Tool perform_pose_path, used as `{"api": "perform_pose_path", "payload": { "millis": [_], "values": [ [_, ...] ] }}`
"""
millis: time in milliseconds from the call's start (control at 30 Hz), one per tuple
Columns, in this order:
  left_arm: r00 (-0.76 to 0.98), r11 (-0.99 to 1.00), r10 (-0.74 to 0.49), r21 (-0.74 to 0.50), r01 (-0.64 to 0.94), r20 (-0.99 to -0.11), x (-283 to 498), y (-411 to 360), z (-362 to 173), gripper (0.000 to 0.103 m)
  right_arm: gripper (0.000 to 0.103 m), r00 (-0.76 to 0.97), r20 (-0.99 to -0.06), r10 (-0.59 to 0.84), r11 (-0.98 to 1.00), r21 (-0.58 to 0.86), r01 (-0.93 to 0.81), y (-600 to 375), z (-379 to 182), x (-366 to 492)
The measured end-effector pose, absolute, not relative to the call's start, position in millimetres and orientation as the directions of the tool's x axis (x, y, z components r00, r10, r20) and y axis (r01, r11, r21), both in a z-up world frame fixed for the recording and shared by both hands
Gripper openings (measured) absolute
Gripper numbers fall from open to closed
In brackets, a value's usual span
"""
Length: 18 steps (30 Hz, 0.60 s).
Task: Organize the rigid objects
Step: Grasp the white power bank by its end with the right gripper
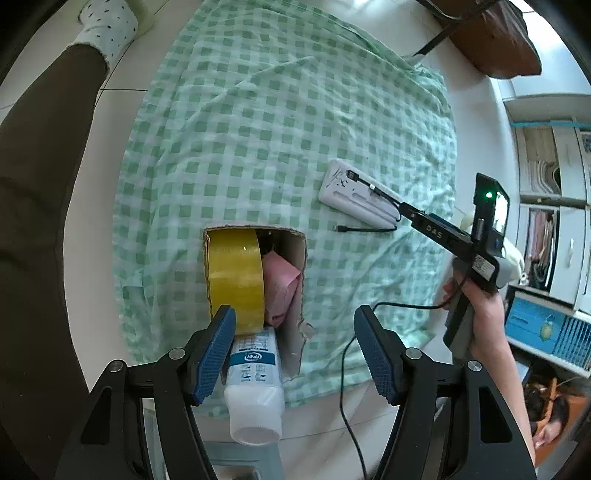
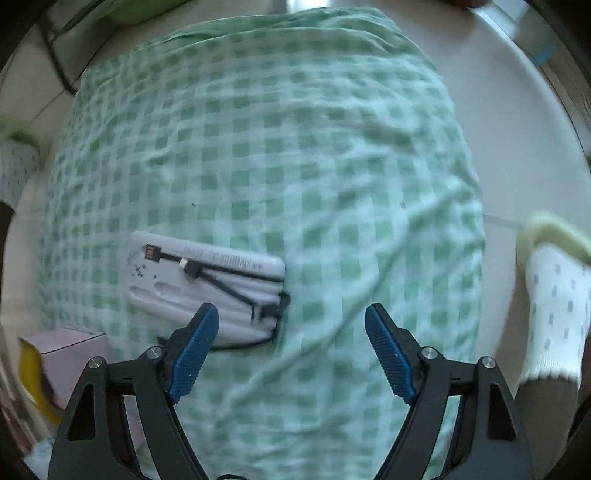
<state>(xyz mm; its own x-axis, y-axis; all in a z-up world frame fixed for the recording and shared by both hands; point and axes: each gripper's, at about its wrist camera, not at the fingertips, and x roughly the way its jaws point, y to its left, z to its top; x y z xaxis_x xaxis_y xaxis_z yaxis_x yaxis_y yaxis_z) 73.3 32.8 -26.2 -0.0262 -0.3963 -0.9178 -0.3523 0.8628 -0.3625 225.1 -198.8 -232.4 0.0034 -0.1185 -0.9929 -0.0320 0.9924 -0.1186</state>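
Note:
A cardboard box [image 1: 295, 258] on the green checked cloth [image 1: 277, 129] holds a yellow tape roll [image 1: 236, 273], a pink box [image 1: 280, 288] and a white bottle [image 1: 255, 380] sticking out toward me. My left gripper [image 1: 295, 350] is open just above the box's near end, its left finger beside the tape and bottle. A white power bank [image 1: 354, 195] with black cables lies on the cloth to the right; it also shows in the right wrist view [image 2: 207, 284]. My right gripper [image 2: 291, 350] is open, empty, just short of the power bank; its fingertips reach it in the left wrist view [image 1: 399, 206].
The cloth [image 2: 295, 166] covers a round white table [image 1: 476, 110]. A brown bag [image 1: 495, 40] sits at its far right edge. Shelves and drawers [image 1: 554, 221] stand to the right. A person's legs and spotted socks [image 1: 107, 26] are at the left, another sock [image 2: 554, 314] on the right.

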Motion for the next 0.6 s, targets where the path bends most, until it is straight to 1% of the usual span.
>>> {"api": "perform_pose_path", "payload": {
  "millis": [33,67,100,133,167,200,267,300,367,433,500,600],
  "values": [
    [-0.022,0.86,-0.398,-0.365,-0.357,-0.917,74.2,33.9,-27.0,0.065,0.052,-0.007,-0.995,-0.101,0.995,-0.101,-0.019,-202.2,-235.2,227.2],
    [-0.022,0.858,-0.4,-0.366,-0.36,-0.916,75.7,35.2,-28.8,0.065,0.043,-0.024,-0.997,-0.072,0.997,-0.073,0.01,-207.9,-238.9,228.4],
    [-0.025,0.859,-0.397,-0.362,-0.362,-0.917,77.1,36.9,-31.0,0.065,0.032,-0.032,-0.998,-0.053,0.998,-0.054,0.03,-211.8,-240.7,228.4],
    [-0.024,0.858,-0.394,-0.358,-0.367,-0.919,76.8,38.3,-31.6,0.065,0.018,-0.036,-0.999,-0.021,0.998,-0.023,0.058,-218.1,-242.3,225.6],
    [-0.02,0.856,-0.393,-0.357,-0.375,-0.919,76.9,40.0,-31.4,0.065,0.009,-0.038,-0.999,-0.005,0.998,-0.008,0.069,-220.5,-243.1,223.9],
    [-0.012,0.85,-0.398,-0.363,-0.38,-0.918,77.1,41.9,-30.3,0.065,0.006,-0.041,-0.999,0.012,0.996,0.009,0.093,-223.1,-243.5,219.5],
    [0.006,0.855,-0.389,-0.363,-0.37,-0.921,77.4,41.7,-25.2,0.065,0.006,-0.025,-0.996,0.09,0.986,0.085,0.144,-229.7,-235.5,211.1],
    [0.007,0.873,-0.363,-0.343,-0.347,-0.932,77.5,39.7,-22.0,0.065,0.006,0.011,-0.99,0.143,0.973,0.143,0.179,-232.9,-225.2,203.6],
    [0.0,0.908,-0.313,-0.3,-0.292,-0.95,76.1,33.6,-15.7,0.065,0.006,0.079,-0.976,0.205,0.956,0.217,0.198,-232.3,-205.6,193.1],
    [0.006,0.919,-0.304,-0.295,-0.263,-0.953,73.1,27.0,-9.0,0.065,0.006,0.127,-0.96,0.248,0.943,0.27,0.195,-232.2,-187.0,183.9],
    [0.013,0.923,-0.308,-0.302,-0.238,-0.951,68.7,22.2,-2.7,0.065,0.006,0.188,-0.928,0.321,0.911,0.357,0.205,-232.5,-165.5,175.8],
    [0.032,0.943,-0.282,-0.283,-0.176,-0.959,62.0,14.3,6.4,0.065,0.006,0.264,-0.863,0.43,0.843,0.489,0.225,-228.0,-143.1,162.9]
  ]
}}
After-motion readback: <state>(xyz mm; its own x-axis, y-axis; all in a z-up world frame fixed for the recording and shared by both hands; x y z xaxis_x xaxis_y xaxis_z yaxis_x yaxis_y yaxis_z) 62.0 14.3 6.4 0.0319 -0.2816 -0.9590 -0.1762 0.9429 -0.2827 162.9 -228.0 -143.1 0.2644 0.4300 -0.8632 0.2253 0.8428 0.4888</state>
